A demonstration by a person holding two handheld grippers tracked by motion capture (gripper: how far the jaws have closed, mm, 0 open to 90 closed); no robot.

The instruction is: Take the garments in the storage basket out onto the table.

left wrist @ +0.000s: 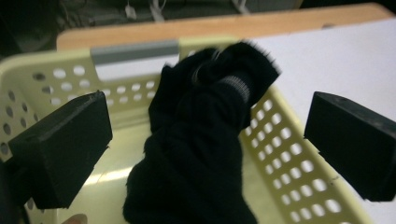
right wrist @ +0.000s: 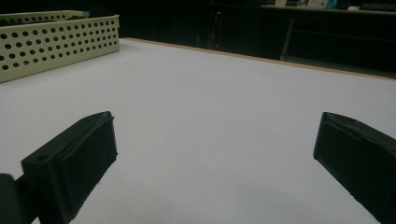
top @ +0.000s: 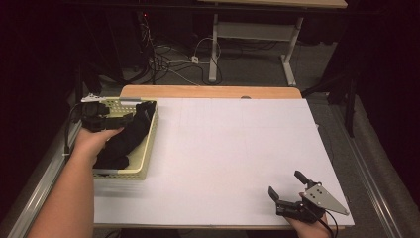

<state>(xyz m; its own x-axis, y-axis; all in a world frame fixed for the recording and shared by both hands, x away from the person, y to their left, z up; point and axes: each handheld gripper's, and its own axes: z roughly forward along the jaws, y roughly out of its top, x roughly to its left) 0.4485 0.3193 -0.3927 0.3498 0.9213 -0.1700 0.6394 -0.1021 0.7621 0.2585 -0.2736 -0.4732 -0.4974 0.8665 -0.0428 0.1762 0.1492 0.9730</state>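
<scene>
- A pale yellow perforated basket (top: 148,148) is seen at the table's left edge, towards the far left corner, its long side running along that edge.
- A black cloth (top: 128,136) is bundled inside the basket, and its far end is draped up over the basket's right wall near the far corner.
- In the left gripper view the same black cloth (left wrist: 201,154) is seen piled high in the basket (left wrist: 289,158), with a small grey ribbed patch on its upper folds; the picture is slightly blurred there.
- The left gripper (top: 99,116) is held over the basket's far left part, with the person's left hand (top: 94,141) behind it.
- The left gripper's jaws are spread wide: in its own view one black jaw is seen over the basket's left side and the other past the right wall, over the white surface, with the cloth between them but untouched by either.
- The table (top: 233,148) is covered by a white sheet, with a strip of wood left bare along the far edge.
- The right gripper (top: 292,196) is held low at the table's near right corner, just above the near edge, and its grey three-cornered plate is turned upward.
- The right gripper's jaws are also spread apart; in its own view bare white sheet is seen between them, and the basket (right wrist: 56,42) is seen well apart, far off at the upper left.
</scene>
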